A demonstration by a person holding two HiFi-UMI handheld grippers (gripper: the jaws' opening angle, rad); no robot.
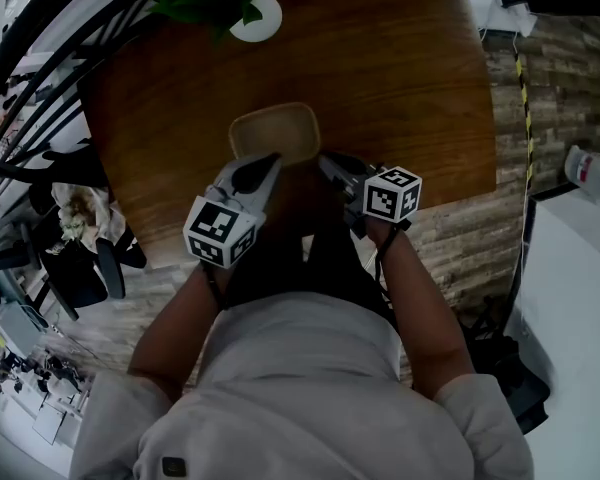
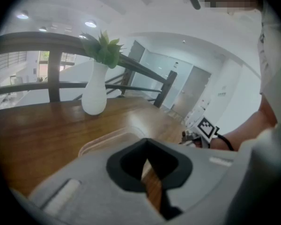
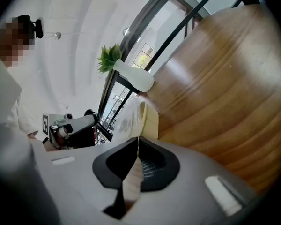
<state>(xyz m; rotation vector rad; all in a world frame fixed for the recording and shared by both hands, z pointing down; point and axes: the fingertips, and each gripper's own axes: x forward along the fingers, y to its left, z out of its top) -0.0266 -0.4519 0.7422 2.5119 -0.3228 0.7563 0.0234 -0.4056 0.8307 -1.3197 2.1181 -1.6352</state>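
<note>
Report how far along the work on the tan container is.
Done: the tan container stands on the wooden table, near its front edge. In hand: left gripper and right gripper point at its near rim, jaws together, holding nothing. To do: the container is not yet gripped or lifted.

The head camera is looking steeply down from above the person, taking in the wooden counter, the left gripper and the right gripper from close range. The left gripper view is riding low over the counter, facing along its jaws toward the white vase, and is catching the right gripper at its right side. The right gripper view is rolled sideways, so the counter is standing tilted at its right. It is facing the same vase and the left gripper. All three views are sharing the beige container and the vase.
</note>
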